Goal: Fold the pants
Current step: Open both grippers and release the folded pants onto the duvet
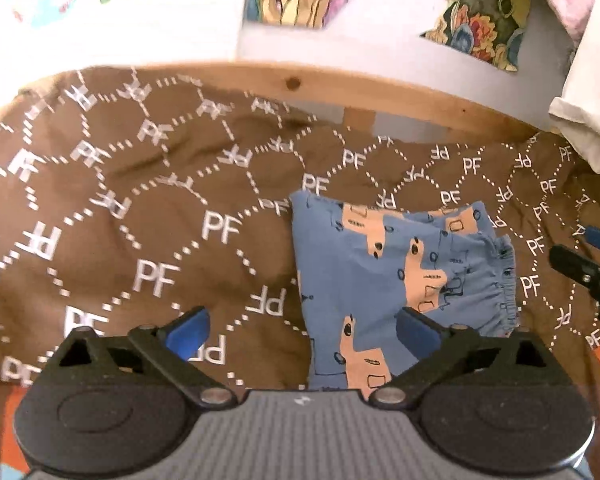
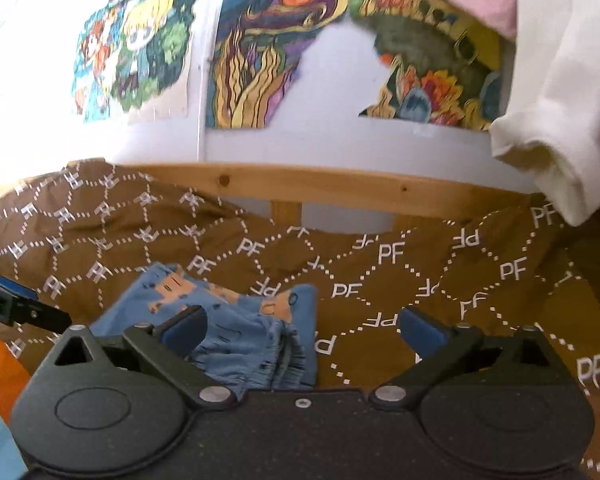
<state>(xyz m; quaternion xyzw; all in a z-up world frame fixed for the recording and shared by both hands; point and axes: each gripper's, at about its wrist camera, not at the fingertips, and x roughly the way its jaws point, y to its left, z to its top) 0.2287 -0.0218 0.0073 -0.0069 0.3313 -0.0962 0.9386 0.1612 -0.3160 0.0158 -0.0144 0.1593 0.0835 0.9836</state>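
Small blue pants [image 1: 384, 272] with peach car prints lie folded into a compact bundle on a brown bedspread [image 1: 140, 208] printed with white "PF" letters. Their elastic waistband faces right in the left wrist view. My left gripper [image 1: 302, 330] is open and empty, hovering over the pants' near left edge. My right gripper [image 2: 302, 330] is open and empty, above the waistband side of the pants [image 2: 236, 328]. The right gripper's tip shows at the right edge of the left wrist view [image 1: 588, 272]. The left gripper's tip shows at the left edge of the right wrist view [image 2: 16, 304].
A wooden bed rail [image 1: 380, 92] runs along the far edge of the bedspread, in front of a white wall with colourful pictures [image 2: 268, 48]. White and pink cloths [image 2: 556, 92] hang at the right. An orange surface [image 2: 0, 364] lies at the near left.
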